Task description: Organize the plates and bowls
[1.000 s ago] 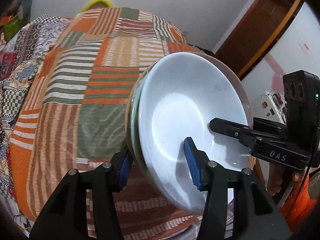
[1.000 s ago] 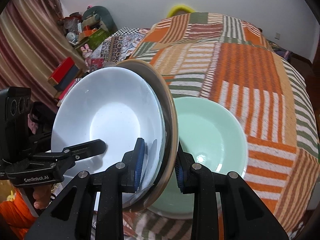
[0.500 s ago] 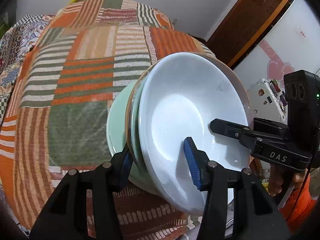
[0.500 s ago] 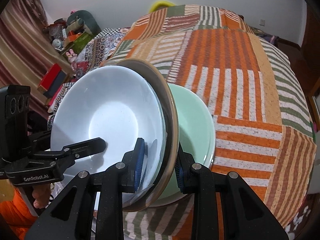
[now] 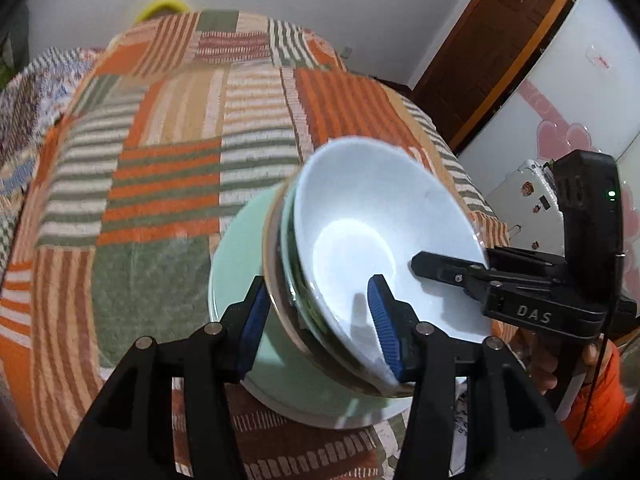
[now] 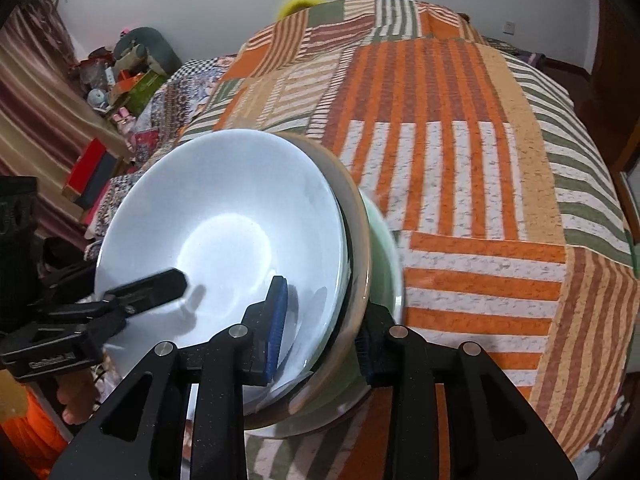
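Note:
Both grippers hold one stack of bowls, tilted. Its top piece is a white bowl (image 5: 372, 236) nested in a tan-rimmed bowl (image 5: 272, 268). My left gripper (image 5: 320, 328) is shut on the stack's near rim. My right gripper (image 6: 320, 332) is shut on the opposite rim; the white bowl also shows in the right wrist view (image 6: 224, 232). Below the stack a pale green plate (image 5: 236, 272) lies on the patchwork blanket; in the right wrist view only its edge (image 6: 386, 256) shows. Whether the stack touches the plate is hidden.
The striped patchwork blanket (image 5: 160, 152) covers a bed. A brown door (image 5: 492, 52) and a white cabinet (image 5: 568, 112) stand on the right. In the right wrist view, clutter and boxes (image 6: 120, 76) lie left of the bed.
Both grippers have carried the bowl stack over the green plate and lowered it. The plate now lies close beneath the stack.

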Action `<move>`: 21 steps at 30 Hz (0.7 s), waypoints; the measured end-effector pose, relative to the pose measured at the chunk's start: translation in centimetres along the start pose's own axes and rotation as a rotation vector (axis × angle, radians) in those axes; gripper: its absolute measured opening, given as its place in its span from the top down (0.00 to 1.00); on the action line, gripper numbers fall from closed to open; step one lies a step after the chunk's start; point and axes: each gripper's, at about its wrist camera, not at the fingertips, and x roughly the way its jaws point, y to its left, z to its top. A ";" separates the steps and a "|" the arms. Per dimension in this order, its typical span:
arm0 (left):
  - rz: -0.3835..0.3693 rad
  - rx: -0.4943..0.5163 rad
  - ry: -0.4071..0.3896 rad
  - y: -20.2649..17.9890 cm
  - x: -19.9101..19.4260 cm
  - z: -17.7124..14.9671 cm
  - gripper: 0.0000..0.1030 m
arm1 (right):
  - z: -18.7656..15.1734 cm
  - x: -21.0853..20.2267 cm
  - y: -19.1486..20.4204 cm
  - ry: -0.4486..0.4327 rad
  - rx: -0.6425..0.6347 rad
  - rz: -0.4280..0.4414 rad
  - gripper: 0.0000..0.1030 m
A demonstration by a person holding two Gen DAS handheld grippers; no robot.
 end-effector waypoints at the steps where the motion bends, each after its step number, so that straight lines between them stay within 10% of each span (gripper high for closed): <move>1: 0.015 0.011 -0.004 -0.2 -0.1 0.1 0.51 | 0.0 -0.1 -0.2 -0.001 0.002 0.003 0.71; 9: 0.053 0.017 -0.047 -0.5 -2.2 -0.1 0.51 | 0.0 -3.3 0.0 -0.088 -0.036 -0.032 0.63; 21: 0.159 0.153 -0.384 -5.0 -13.5 -0.5 0.45 | -1.2 -13.1 3.7 -0.370 -0.140 -0.033 0.57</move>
